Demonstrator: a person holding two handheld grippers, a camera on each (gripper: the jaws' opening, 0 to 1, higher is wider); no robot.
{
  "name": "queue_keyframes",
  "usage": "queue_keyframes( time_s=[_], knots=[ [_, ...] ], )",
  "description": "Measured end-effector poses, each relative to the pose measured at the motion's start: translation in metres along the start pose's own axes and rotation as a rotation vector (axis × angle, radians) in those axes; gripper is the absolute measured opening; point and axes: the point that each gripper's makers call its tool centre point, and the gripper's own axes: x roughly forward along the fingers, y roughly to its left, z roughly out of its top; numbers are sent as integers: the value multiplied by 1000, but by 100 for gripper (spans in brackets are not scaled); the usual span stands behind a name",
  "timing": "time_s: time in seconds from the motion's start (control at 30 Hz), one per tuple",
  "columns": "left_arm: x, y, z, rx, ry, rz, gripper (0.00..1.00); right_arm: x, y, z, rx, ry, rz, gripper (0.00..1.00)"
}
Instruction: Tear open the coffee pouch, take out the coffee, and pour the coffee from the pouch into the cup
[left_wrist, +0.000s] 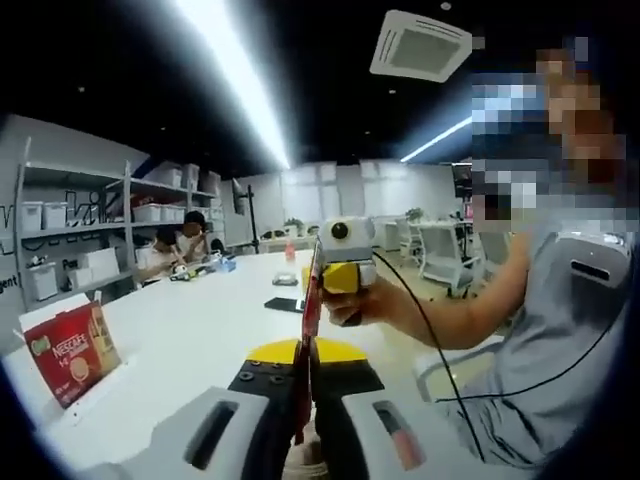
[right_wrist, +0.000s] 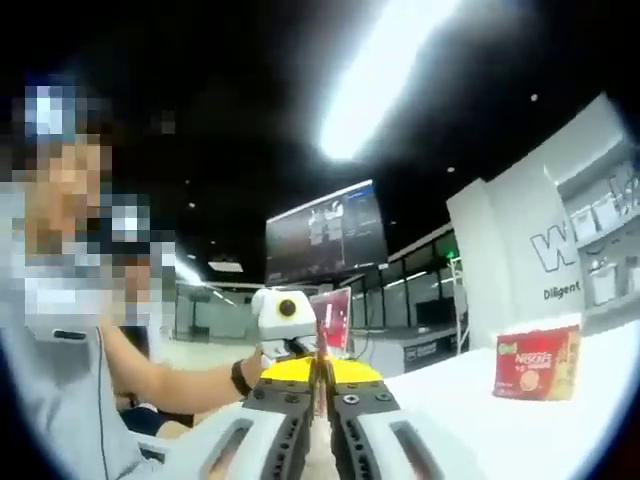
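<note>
We have the pouch (left_wrist: 312, 290) pinched between both tools and held up off the bench (left_wrist: 200, 330), edge-on at the centre of both views. The left tool (left_wrist: 305, 385) is clamped shut on its near end at the lower centre of the left gripper view, and the right tool (left_wrist: 322, 292) grips the far end just above it. In the right gripper view the right tool (right_wrist: 322, 392) is likewise closed on the thin red strip. We judge the tear has not yet begun. If we pull unevenly, the pouch may slip from one tool, or rip suddenly and scatter coffee over the bench. We cannot see a cup, so pouring blind is a risk. The red box (left_wrist: 72, 350) stands at lower left, well apart.
</note>
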Motion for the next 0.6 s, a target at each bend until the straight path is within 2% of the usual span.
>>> queue_keyframes(
  time_s=[0.03, 0.13, 0.27, 0.43, 0.53, 0.6],
  knots=[
    [1, -1, -1, 4, 7, -3, 5, 1, 1, -1, -8, 4, 0, 11],
    [3, -2, -2, 4, 23, -9, 7, 1, 4, -4, -13, 6, -1, 3],
    [4, -2, 2, 4, -5, -2, 21, -5, -1, -5, 29, -29, -25, 3],
    [7, -2, -7, 17, 43, 3, 11, -4, -1, -7, 35, -45, -31, 5],
    [7, -2, -10, 10, 53, 2, 6, -3, 0, -13, 13, -39, -33, 13],
    [6, -3, -11, 7, 53, -1, 6, -3, 0, -17, 1, -37, -37, 14]
  ],
)
